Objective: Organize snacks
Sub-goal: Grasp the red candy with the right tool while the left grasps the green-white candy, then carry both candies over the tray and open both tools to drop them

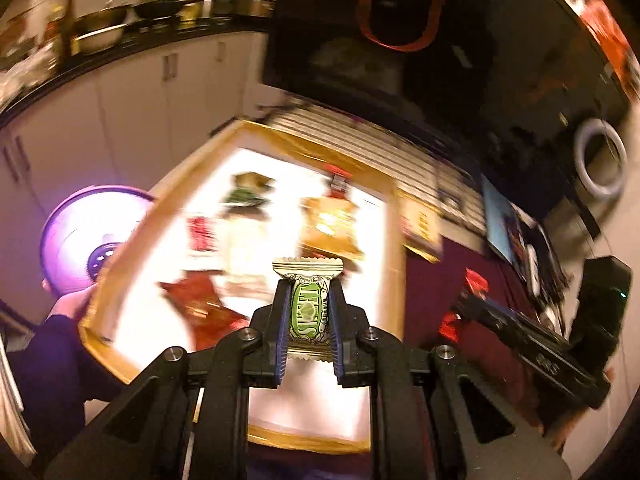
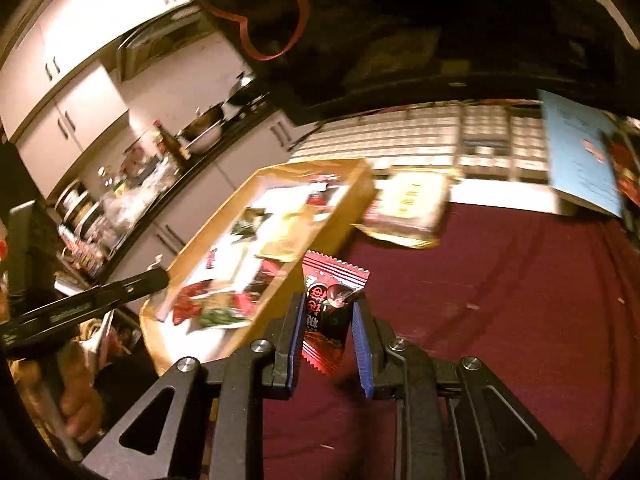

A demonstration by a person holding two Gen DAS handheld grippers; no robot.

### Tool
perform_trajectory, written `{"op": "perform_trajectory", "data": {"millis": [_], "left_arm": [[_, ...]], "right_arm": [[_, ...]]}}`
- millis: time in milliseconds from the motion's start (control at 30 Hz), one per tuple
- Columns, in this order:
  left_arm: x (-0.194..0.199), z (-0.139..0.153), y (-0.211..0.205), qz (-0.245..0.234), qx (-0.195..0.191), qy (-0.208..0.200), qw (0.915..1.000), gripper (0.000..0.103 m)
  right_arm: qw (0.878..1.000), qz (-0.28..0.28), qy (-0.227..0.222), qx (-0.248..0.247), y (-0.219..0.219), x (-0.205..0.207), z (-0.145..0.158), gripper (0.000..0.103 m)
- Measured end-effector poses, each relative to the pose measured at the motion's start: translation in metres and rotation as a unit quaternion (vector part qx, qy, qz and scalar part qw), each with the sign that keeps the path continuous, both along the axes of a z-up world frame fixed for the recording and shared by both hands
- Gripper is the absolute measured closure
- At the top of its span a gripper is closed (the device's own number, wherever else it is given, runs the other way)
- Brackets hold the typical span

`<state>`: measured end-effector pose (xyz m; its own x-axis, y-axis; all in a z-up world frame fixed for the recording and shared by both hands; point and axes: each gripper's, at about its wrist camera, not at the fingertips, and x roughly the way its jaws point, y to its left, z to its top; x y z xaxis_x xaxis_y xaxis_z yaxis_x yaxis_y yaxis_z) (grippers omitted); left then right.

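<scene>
My left gripper [image 1: 307, 312] is shut on a green and white wrapped candy [image 1: 307, 304], held above a gold-rimmed tray [image 1: 396, 216] with a white floor. The tray holds several snack packets, among them a gold bag [image 1: 330, 226] and a red packet [image 1: 196, 296]. My right gripper [image 2: 326, 326] is shut on a red and black snack packet [image 2: 326, 308], held beside the tray's right wall [image 2: 344, 196], over the maroon tablecloth [image 2: 500, 300]. The left gripper's body [image 2: 80, 308] shows at the left of the right wrist view.
A yellow and dark snack pack [image 2: 408, 212] lies on the cloth just past the tray's far right corner. A blue booklet [image 2: 580, 160] lies at the far right. A dark bag with red handles [image 1: 392, 20] stands behind the tray. A kitchen counter with pots [image 1: 120, 32] runs along the back.
</scene>
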<state>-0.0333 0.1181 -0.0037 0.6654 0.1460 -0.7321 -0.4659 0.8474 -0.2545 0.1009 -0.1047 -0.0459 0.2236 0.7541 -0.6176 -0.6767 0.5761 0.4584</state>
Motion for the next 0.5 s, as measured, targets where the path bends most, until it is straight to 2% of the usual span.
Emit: {"op": "perform_trajectory", "data": {"millis": [233, 400, 500], "left_arm": [[0.003, -0.018, 0.043, 0.04, -0.003, 0.003, 0.9992, 0.088], [0.013, -0.033, 0.058, 0.057, 0.006, 0.021, 0.9981, 0.088], [0.018, -0.041, 0.063, 0.069, 0.024, 0.027, 0.9969, 0.088]], "right_arm": [[0.997, 0.075, -0.008, -0.025, 0.081, -0.01, 0.023, 0.08], [0.993, 0.108, -0.001, -0.056, 0.137, -0.003, 0.016, 0.08], [0.991, 0.109, 0.006, -0.078, 0.164, 0.004, 0.004, 0.08]]}}
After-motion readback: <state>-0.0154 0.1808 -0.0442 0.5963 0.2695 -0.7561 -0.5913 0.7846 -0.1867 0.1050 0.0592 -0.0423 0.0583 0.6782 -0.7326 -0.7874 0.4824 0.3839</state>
